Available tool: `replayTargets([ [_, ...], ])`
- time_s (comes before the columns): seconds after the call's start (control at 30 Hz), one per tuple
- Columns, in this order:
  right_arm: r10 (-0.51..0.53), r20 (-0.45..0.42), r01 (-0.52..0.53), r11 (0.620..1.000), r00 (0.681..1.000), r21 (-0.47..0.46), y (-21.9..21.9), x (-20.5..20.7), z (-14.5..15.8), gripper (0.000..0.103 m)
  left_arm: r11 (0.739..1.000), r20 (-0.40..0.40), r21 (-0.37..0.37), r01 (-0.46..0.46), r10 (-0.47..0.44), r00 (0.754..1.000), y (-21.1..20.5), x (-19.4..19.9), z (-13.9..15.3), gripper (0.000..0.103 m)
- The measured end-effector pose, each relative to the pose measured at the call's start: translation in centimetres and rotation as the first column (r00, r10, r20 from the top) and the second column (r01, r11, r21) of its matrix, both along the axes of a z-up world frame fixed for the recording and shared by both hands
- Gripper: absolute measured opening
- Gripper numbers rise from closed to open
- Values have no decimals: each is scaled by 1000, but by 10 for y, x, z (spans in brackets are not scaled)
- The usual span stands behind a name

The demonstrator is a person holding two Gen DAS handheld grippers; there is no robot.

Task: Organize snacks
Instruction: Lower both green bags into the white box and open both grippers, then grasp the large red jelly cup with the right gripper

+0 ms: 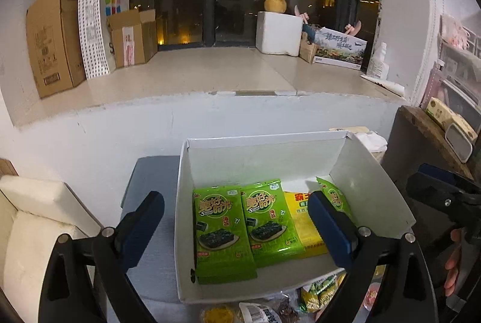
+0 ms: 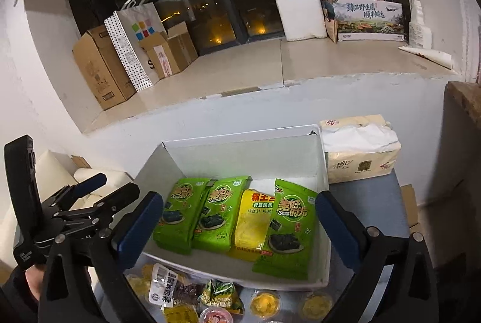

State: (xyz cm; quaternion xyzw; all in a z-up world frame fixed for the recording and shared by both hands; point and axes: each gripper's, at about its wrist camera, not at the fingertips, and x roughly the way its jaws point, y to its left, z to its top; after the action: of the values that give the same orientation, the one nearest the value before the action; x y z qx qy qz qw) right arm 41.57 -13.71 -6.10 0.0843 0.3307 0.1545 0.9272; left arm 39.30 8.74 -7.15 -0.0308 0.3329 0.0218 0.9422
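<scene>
Both tongs are held wide apart and empty: the left gripper (image 1: 237, 220) is poised over the near half of the box (image 1: 372, 181), and the right gripper (image 2: 239, 220) is likewise poised above it, nothing being gripped by either.

Four packets are already laid in the box: two seaweed packs (image 2: 180, 214) (image 2: 218, 217) side by side at 9 o'clock, a yellow pack (image 2: 251, 230) next to them, and a third seaweed pack (image 2: 288, 230) at 3 o'clock, overlapping the yellow one. The far half of the box is seen bare.

The job is judged partly done. At 6 o'clock, outside the box, loose snacks (image 2: 192, 287) are left on the table (image 2: 366, 202): jelly cups (image 2: 264, 303), a green bag (image 2: 221, 293) and a labelled dark pack. These are presumably still to be gathered. A tissue pack (image 2: 360, 154) is seen at 1 o'clock, just beside the box.
</scene>
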Motion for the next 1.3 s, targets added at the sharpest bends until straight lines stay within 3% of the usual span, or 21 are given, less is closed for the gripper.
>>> replayTargets([
  [0.23, 17, 42, -16, 1000, 999, -19, -7, -47, 1, 103, 999, 24, 40, 16, -17, 1000, -22, -52, 9, 101],
  [0.37, -4, 51, 8, 997, 999, -82, -12, -83, -11, 103, 999, 35, 27, 34, -35, 999, -34, -96, 1, 103],
  [0.5, -8, 34, 12, 994, 999, -110, -19, -122, -39, 103, 998, 14, -42, 54, -54, 998, -41, -139, -20, 103],
  [0.63, -21, -28, 18, 993, 999, -117, -24, -145, -77, 103, 998, -15, -35, 46, -46, 999, -53, -174, -44, 103],
  [0.8, -44, -92, 31, 990, 995, -138, -24, -150, -116, 103, 998, -29, -59, 18, -20, 999, -54, -205, -63, 103],
  [0.93, -55, -106, 41, 990, 993, -138, -22, -139, -130, 103, 999, -50, -45, -13, 11, 999, -47, -215, -78, 103],
  [1.03, -55, -126, 38, 990, 991, -134, -20, -126, -137, 102, 997, -74, -75, -36, 31, 997, -39, -220, -87, 103],
  [1.27, -18, -198, -10, 990, 980, -141, -10, -92, -157, 69, 999, -75, -32, -27, 25, 997, -37, -228, -96, 103],
  [1.3, 4, -211, -33, 991, 977, -132, -8, -88, -160, 56, 999, -78, -33, -26, 24, 997, -37, -228, -97, 103],
])
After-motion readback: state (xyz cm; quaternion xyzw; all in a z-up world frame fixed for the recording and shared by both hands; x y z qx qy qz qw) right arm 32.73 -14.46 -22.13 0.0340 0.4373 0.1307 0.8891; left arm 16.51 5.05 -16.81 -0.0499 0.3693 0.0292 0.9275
